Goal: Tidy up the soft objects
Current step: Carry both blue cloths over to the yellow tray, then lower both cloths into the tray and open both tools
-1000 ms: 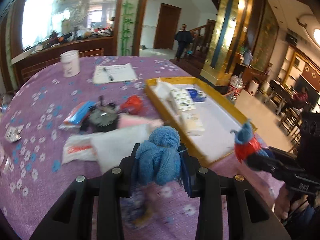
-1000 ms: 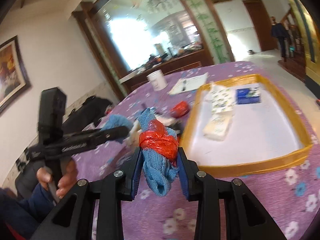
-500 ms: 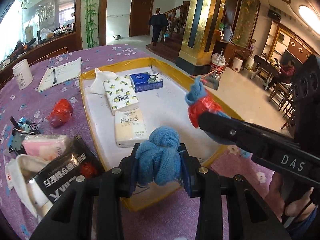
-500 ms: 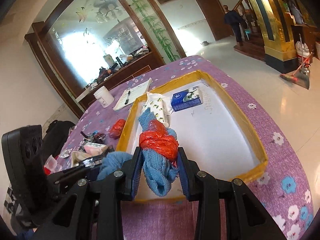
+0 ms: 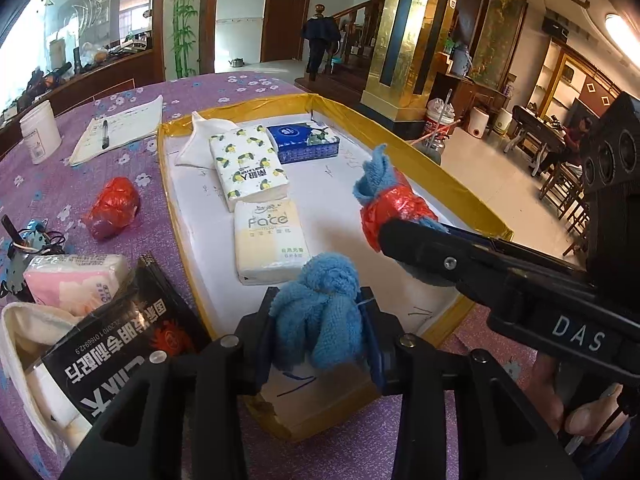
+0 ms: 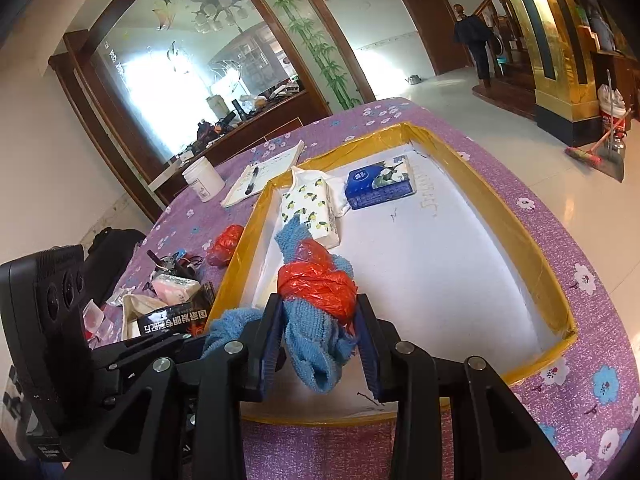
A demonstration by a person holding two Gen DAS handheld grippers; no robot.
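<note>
- The left gripper [image 5: 322,330] is clenched on a blue towel ball [image 5: 320,312], held over the near edge of the tray [image 5: 400,124].
- The right gripper [image 6: 318,336] is clamped on a blue towel wrapped in red plastic [image 6: 316,288]; the bundle hangs above the near left part of the tray, its blue tip pointing towards the far edge.
- From the left wrist camera the right gripper [image 5: 404,236] reaches in from the right, with its bundle [image 5: 394,204] above the tray's right half.
- The tray has a white floor and yellow taped rim and lies on a table with a purple flowered cloth [image 6: 580,280].
- In the tray's far left corner lie a white cloth [image 5: 204,136], a lemon-print tissue pack [image 5: 248,164] and a blue tissue pack [image 5: 304,142] just beside it.
- A cream tissue pack [image 5: 270,242] lies nearer, touching the lemon-print one.
- Left of the tray on the cloth sit a red plastic bundle [image 5: 112,208], a pink tissue pack [image 5: 76,280], a black packet [image 5: 120,356] and a beige cloth [image 5: 24,340].
- Near the table's far left edge stand a white jar [image 5: 40,130] and a notepad [image 5: 120,128] with a pen [image 5: 105,134] on it.
- A person's fingers [image 5: 584,418] grip the right handle at the lower right.
</note>
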